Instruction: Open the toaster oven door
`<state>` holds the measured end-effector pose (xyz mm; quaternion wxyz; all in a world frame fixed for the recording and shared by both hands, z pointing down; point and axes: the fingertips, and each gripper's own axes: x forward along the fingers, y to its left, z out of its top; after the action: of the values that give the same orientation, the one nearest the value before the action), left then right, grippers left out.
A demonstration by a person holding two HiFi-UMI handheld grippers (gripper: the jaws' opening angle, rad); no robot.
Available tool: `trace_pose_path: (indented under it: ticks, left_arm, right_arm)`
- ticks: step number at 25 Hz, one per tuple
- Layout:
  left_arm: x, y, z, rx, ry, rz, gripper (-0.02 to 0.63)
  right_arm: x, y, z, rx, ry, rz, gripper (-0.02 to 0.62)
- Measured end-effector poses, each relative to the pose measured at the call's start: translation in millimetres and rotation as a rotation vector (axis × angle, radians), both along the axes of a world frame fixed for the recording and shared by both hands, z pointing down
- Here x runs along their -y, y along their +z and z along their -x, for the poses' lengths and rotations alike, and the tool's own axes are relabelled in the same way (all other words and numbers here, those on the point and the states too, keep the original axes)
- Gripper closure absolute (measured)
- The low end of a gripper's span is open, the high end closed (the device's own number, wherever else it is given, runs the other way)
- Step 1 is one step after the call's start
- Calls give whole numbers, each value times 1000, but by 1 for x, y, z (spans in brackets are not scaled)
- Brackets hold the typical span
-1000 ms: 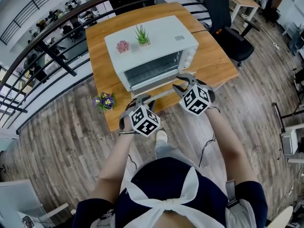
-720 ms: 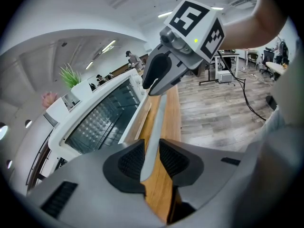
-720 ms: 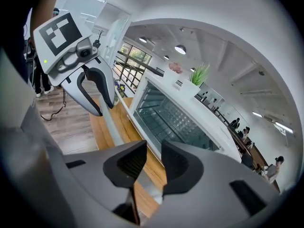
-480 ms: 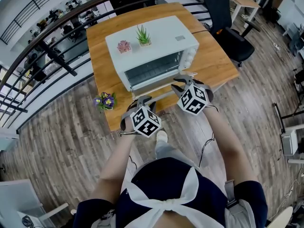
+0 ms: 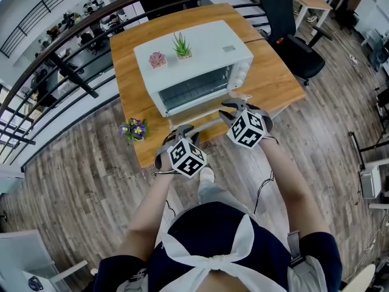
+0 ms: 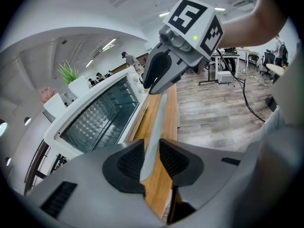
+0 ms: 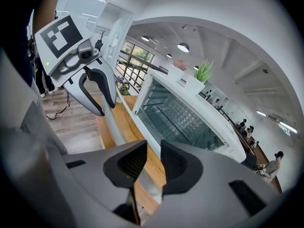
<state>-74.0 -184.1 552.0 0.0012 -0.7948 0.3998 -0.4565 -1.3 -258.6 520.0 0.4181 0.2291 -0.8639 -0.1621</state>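
We note the toaster oven [image 5: 203, 50] on the wooden table [image 5: 276, 81], at 12 o'clock from us. Its handle bar [image 6: 155, 120] runs across the front. The left gripper [image 5: 180, 128], at the oven's 7 o'clock, is clamped on the bar. The right gripper [image 5: 234, 107], at 5 o'clock, has just been closing, and its pads now pinch the same bar. We see a green plant [image 5: 182, 45] on the oven top.

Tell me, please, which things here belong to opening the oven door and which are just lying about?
Job in hand: toaster oven; door handle; left gripper, clamped on the handle; right gripper, jaws just closed on it.
Lying about: green plant; pink plant; purple flowers; office chair.
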Motion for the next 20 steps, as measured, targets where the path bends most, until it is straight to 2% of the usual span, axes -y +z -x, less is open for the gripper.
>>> trace_pose_path:
  ticks: [20]
  left_arm:
    - [-13, 17, -6, 22, -26, 29, 496]
  right_arm:
    - [-16, 14, -8, 32, 18, 32, 499]
